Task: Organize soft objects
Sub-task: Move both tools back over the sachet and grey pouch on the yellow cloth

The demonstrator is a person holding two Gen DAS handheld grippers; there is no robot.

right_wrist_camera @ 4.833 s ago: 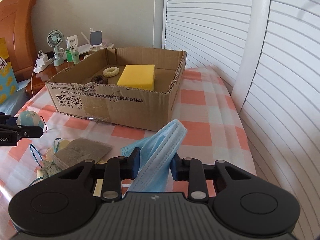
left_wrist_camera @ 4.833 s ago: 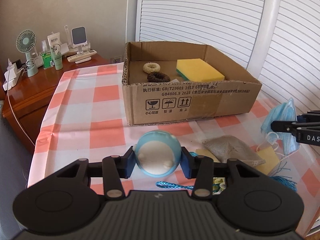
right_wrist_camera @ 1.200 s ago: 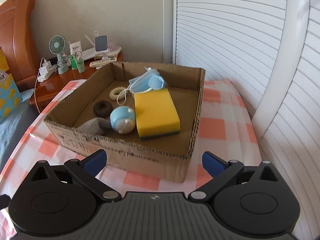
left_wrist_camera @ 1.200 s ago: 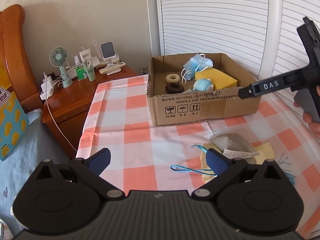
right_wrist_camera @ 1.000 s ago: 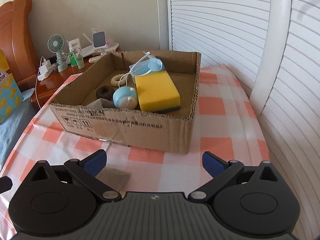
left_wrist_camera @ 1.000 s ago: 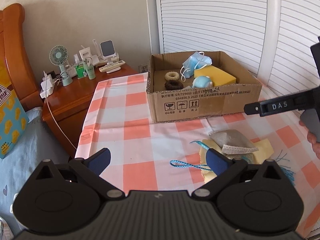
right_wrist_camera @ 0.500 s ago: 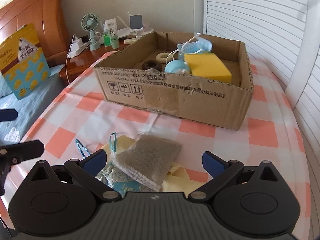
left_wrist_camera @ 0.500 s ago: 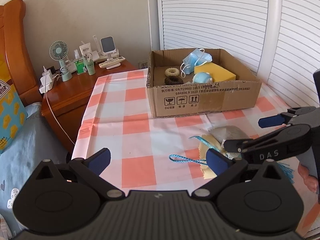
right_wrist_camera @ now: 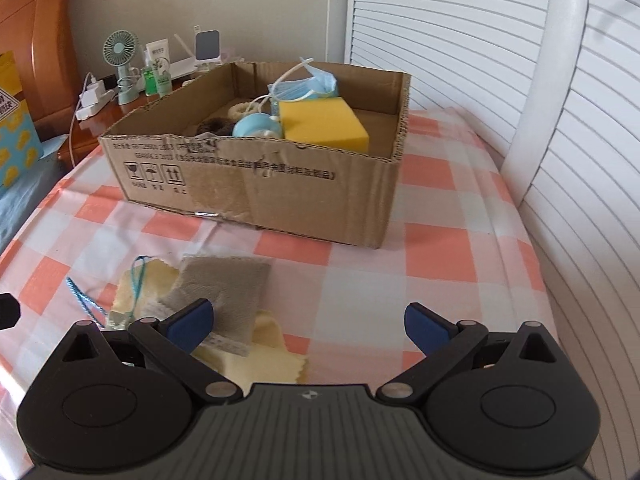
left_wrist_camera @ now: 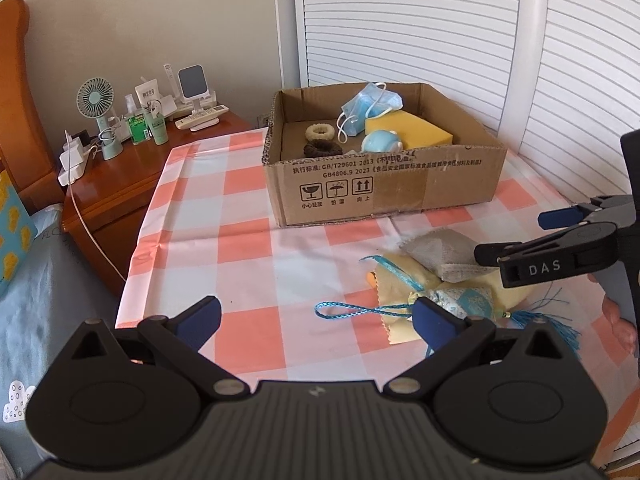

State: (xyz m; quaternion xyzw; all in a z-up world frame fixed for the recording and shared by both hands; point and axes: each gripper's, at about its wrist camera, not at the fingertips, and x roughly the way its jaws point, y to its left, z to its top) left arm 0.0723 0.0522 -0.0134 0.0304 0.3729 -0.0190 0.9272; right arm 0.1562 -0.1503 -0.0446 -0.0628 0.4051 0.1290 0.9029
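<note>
Cardboard box (left_wrist_camera: 384, 184) on the checked worktop (left_wrist_camera: 248, 248) holds the face mask (left_wrist_camera: 370, 106), yellow sponge (right_wrist_camera: 322, 124), blue ball (left_wrist_camera: 380, 142) and two hair rings. Unsorted: grey pouch (right_wrist_camera: 224, 284), yellow cloth (right_wrist_camera: 256, 350) and tasselled sachet (left_wrist_camera: 460, 300), heaped in front of the box. Left tongs (left_wrist_camera: 316, 320) and right tongs (right_wrist_camera: 308, 322) are both spread and empty, the right poised over the heap, apparently for the next pickup.

A wooden nightstand (left_wrist_camera: 132, 176) stands beside the checked tablecloth (left_wrist_camera: 248, 240), crowded with a small green fan (left_wrist_camera: 96, 100), a green bottle (left_wrist_camera: 136, 126), a phone stand (left_wrist_camera: 192, 82) and a white charger (left_wrist_camera: 72, 162); white louvred shutters (left_wrist_camera: 420, 24) behind
</note>
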